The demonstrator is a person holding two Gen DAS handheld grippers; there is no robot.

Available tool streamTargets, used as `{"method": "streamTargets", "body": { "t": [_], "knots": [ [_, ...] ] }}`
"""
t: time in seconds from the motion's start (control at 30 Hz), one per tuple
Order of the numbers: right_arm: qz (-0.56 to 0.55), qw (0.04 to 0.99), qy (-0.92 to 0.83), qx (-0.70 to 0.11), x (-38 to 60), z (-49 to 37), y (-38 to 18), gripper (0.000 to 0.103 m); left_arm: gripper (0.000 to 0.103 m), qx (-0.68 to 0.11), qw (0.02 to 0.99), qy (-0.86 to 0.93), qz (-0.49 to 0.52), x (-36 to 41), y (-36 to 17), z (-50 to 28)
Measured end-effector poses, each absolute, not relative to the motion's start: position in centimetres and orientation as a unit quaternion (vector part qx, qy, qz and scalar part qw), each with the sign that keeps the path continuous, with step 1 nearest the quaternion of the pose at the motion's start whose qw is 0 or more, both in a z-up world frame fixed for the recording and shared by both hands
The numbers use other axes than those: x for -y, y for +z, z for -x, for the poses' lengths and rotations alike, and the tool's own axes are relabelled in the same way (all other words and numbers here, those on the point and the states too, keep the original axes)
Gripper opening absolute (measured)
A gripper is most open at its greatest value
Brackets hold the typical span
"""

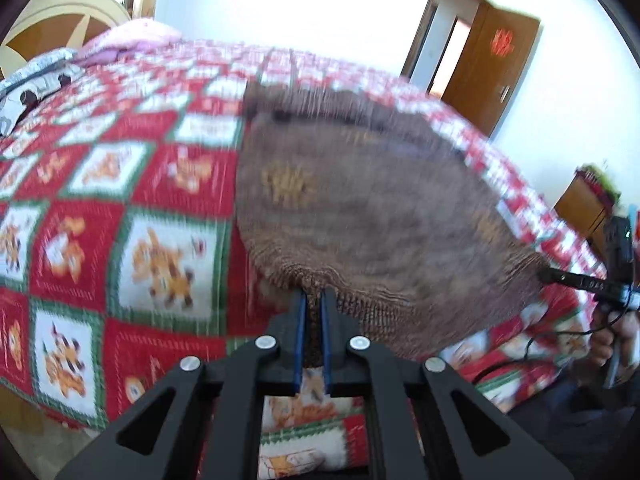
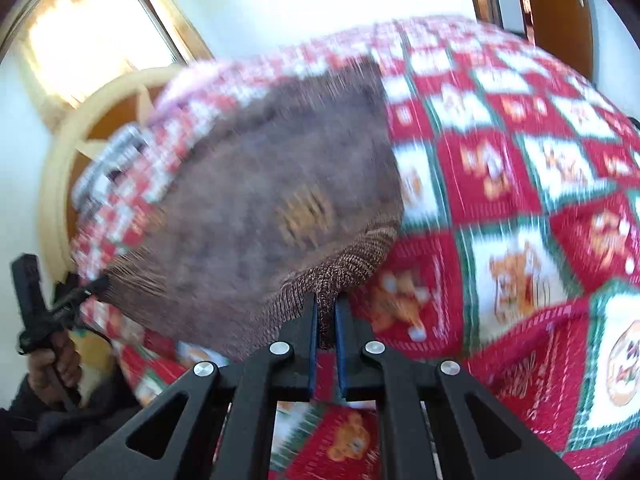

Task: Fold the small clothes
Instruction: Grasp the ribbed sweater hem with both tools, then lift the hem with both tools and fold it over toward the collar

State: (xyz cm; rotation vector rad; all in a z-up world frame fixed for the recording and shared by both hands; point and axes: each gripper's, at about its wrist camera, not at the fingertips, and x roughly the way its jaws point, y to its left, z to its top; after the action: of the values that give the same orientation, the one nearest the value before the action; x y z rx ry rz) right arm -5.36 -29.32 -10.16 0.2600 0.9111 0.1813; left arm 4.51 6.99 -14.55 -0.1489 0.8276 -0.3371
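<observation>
- The bed (image 1: 100, 184), spread with a red, white and green patchwork quilt, carries the work; the left part of it, as the left wrist view shows it, lies bare of clothes and gives room for the fold to land.
- The left tongs (image 1: 314, 300) are pinched narrow on the ribbed hem of the brown knitted garment (image 1: 360, 200), at its near left corner.
- The garment lies spread across the quilt, its far end resting on the bed and its near hem lifted off it.
- The right tongs (image 2: 326, 304) are likewise pinched narrow on the hem's other corner, knit caught between the blue pads.
- The step appears to be carrying the hem over towards the far end. To do it well, both corners should probably travel level and equally taut, so the crease falls straight.
- A thin pinch of loose knit may slip; slow, even motion would suit.
</observation>
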Motion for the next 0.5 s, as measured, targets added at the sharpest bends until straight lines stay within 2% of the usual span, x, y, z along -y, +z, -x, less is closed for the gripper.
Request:
{"method": "streamTargets", "body": {
  "t": [0.17,0.5],
  "knots": [
    [-0.141,0.906,0.103,-0.385,29.5,6.1,-8.1,0.007,0.007,-0.377,0.904,-0.179,0.088,-7.1,-13.0,-4.5],
    [-0.180,0.915,0.108,-0.344,30.3,4.9,-5.4,0.006,0.007,-0.369,0.899,-0.199,0.127,-7.7,-11.5,-6.2]
  ]
}}
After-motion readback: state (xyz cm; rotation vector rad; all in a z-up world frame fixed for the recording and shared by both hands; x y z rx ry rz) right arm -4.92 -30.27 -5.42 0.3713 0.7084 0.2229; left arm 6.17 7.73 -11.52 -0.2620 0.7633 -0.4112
